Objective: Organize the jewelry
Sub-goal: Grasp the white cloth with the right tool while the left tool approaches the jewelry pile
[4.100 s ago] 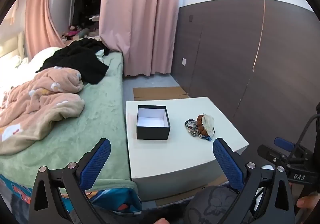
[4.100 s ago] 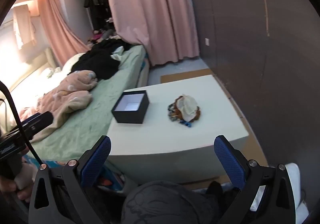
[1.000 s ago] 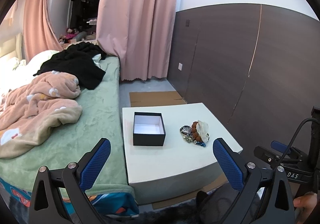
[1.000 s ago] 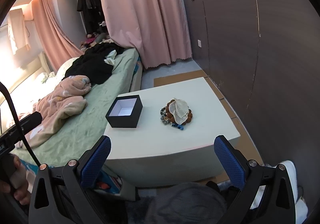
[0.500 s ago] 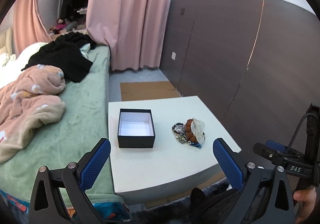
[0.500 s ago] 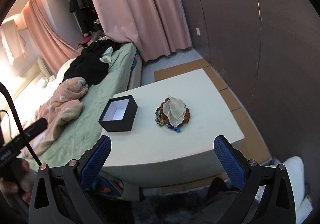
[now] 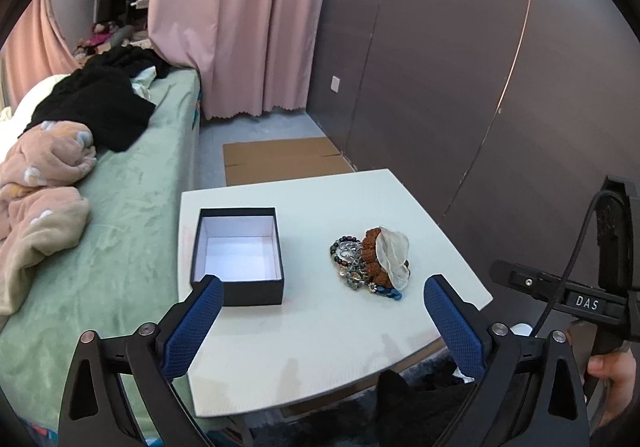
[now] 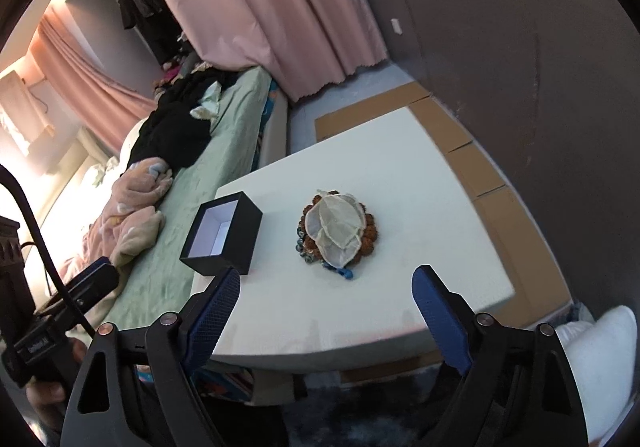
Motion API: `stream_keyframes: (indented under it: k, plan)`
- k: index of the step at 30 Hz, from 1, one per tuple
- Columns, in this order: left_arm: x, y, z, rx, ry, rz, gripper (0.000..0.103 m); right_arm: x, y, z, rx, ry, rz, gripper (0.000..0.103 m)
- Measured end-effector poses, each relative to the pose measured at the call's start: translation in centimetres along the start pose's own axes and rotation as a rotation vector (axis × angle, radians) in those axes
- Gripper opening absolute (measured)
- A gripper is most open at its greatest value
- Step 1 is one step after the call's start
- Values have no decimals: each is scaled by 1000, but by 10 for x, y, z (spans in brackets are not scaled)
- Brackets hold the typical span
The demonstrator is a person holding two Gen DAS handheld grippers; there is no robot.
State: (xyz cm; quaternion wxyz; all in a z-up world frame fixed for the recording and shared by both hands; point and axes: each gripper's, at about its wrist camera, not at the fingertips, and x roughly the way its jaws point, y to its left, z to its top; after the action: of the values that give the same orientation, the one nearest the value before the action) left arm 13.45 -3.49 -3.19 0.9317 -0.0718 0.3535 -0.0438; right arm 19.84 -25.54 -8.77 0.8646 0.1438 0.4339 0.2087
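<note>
A pile of jewelry (image 7: 370,261) with brown beads, dark bead strings and a sheer white pouch on top lies on a low white table (image 7: 320,327). It also shows in the right wrist view (image 8: 334,231). An open black box (image 7: 238,255) with a white empty inside stands left of the pile, also in the right wrist view (image 8: 222,235). My left gripper (image 7: 320,311) is open and empty above the table's near edge. My right gripper (image 8: 326,295) is open and empty, just short of the pile.
A bed with a green sheet (image 7: 120,207), a pink blanket (image 7: 40,187) and black clothes borders the table's left side. A dark panel wall (image 7: 480,87) runs on the right. Flat cardboard (image 7: 280,161) lies on the floor behind the table. Pink curtains (image 7: 240,27) hang at the back.
Both grippers have moved forward and down toward the table; the box and the jewelry pile look larger and nearer. Both stay open and empty.
</note>
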Motion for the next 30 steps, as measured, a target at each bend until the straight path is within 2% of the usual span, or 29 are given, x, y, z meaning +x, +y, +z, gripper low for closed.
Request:
stream_keyframes:
  k: [1, 5, 10, 23, 26, 28, 30]
  plan:
    - [7, 0, 2, -1, 8, 0, 98, 6, 0, 4, -3, 12, 8, 83]
    - [34, 4, 8, -18, 43, -7, 91, 36, -2, 18, -7, 65, 28, 80]
    - [59, 6, 17, -15, 63, -13, 89, 68, -9, 34, 20, 129, 55, 73]
    - [107, 14, 69, -14, 71, -17, 89, 133, -13, 61, 6, 252, 40, 70]
    - [117, 19, 78, -27, 67, -22, 89, 151, -19, 57, 31, 289, 55, 52]
    - [123, 24, 79, -45, 62, -35, 89, 161, -24, 53, 54, 323, 62, 20]
    - [133, 29, 75, -60, 71, -56, 89, 166, -28, 49, 66, 335, 67, 7]
